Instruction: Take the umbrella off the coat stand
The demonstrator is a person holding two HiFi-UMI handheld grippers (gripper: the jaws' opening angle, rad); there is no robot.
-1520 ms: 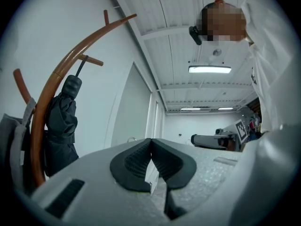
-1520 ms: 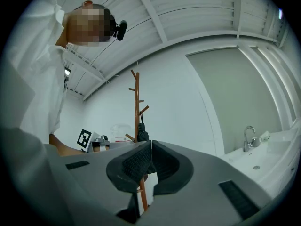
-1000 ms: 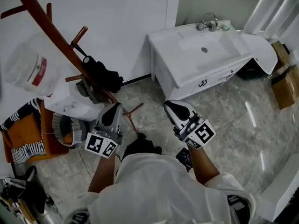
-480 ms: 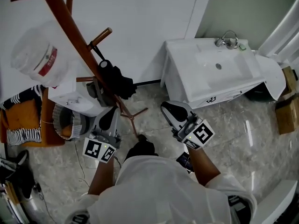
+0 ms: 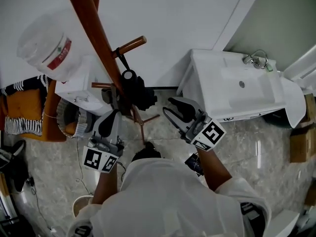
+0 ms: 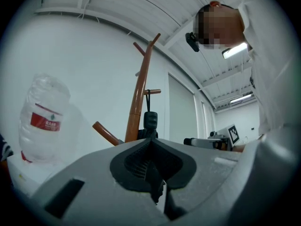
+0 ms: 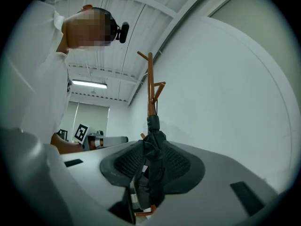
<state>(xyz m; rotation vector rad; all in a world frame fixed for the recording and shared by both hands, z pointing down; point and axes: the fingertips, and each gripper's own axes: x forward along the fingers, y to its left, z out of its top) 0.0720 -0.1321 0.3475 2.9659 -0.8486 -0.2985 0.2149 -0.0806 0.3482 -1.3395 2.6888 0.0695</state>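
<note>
A black folded umbrella (image 5: 137, 90) hangs by its strap from a peg of the brown wooden coat stand (image 5: 96, 38). My left gripper (image 5: 111, 118) sits just left of the stand's lower pole with its jaws shut on nothing. In the left gripper view the umbrella's handle (image 6: 149, 121) and the coat stand (image 6: 139, 91) rise beyond my left gripper (image 6: 152, 145). To the umbrella's right, a short gap away, my right gripper (image 5: 170, 108) has its jaws opening and nothing between them. The right gripper view looks past my right gripper (image 7: 146, 166) at the umbrella (image 7: 154, 138) against the coat stand (image 7: 150, 81).
A big clear water bottle (image 5: 45, 51) stands on a white box (image 5: 79, 90) left of the stand. A wooden seat with striped cloth (image 5: 22, 110) lies further left. A white sink cabinet (image 5: 237, 90) stands close on the right. Stand feet (image 5: 148, 118) spread over the marble floor.
Both grippers have come closer to the coat stand and umbrella. The right gripper's jaws, shut before, now stand parted.
</note>
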